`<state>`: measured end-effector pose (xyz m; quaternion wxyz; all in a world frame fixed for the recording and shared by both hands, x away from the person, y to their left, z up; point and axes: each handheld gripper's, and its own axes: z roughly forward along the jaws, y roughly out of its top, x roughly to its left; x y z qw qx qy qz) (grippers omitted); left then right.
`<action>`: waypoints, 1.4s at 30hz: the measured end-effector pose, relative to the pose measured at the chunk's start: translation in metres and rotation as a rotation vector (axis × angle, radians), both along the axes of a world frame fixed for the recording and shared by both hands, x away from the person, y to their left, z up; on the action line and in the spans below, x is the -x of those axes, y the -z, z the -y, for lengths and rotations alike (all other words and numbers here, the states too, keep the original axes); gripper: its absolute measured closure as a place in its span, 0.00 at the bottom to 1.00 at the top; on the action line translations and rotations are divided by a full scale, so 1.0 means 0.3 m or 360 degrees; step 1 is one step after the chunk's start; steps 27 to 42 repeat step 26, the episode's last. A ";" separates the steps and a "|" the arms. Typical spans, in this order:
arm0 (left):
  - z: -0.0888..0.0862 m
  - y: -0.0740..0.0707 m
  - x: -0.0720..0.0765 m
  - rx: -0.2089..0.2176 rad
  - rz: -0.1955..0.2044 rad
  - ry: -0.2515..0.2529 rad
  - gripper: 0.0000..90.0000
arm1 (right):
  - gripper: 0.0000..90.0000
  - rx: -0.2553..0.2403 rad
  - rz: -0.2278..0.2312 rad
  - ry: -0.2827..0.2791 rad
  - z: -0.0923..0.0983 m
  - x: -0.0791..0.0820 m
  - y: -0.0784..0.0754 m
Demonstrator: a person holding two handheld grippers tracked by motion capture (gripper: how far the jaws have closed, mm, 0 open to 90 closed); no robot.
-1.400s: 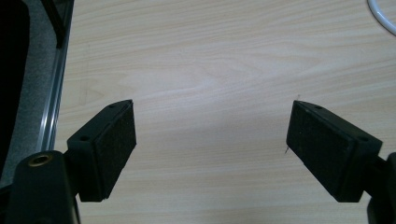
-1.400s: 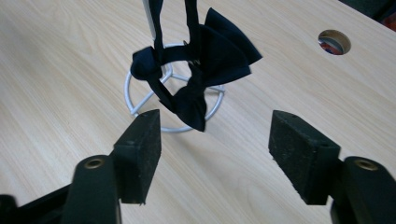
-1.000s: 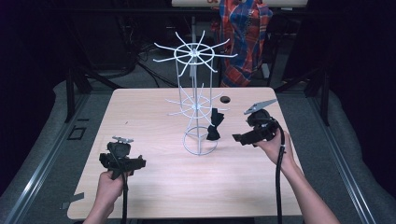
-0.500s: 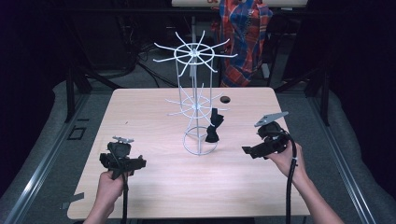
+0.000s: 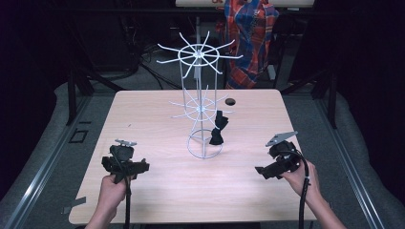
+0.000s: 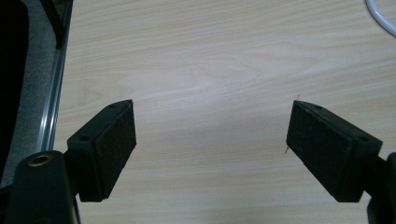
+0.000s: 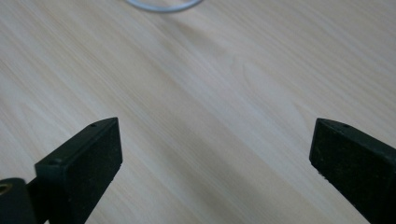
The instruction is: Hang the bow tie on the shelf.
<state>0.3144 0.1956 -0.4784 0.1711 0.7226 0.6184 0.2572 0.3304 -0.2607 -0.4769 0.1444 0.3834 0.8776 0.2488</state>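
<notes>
Nearest the wire rack (image 5: 203,105), on the counter (image 5: 157,191): left gripper (image 5: 125,164) left of its base, jaws spread, empty. Right gripper (image 5: 272,171) right of the base, jaws just opened wide, nothing between them. Black bow (image 5: 218,130) hangs from a lower rack arm, right of the stem; likely soft, light fabric, best pinched at its knotted middle. Behind the rack, a counter hole (image 5: 230,101).

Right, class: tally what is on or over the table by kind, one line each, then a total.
White wire rack: 1
Black item hung on the rack: 1
Grippers, both open: 2, left gripper and right gripper
Total: 4
</notes>
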 end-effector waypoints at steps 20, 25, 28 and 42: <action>-0.001 0.000 -0.001 -0.0004 0.0006 -0.0004 0.18 | 0.00 0.0023 -0.0142 0.0039 0.029 -0.014 0.073; 0.000 0.001 -0.003 -0.0003 0.0002 -0.0002 0.18 | 0.00 0.0009 -0.0121 0.0043 0.031 -0.018 0.069; 0.000 0.001 -0.002 -0.0005 0.0002 0.0000 0.18 | 0.00 0.0007 -0.0107 0.0045 0.031 -0.019 0.068; 0.000 0.001 -0.002 -0.0005 0.0002 0.0000 0.18 | 0.00 0.0007 -0.0107 0.0045 0.031 -0.019 0.068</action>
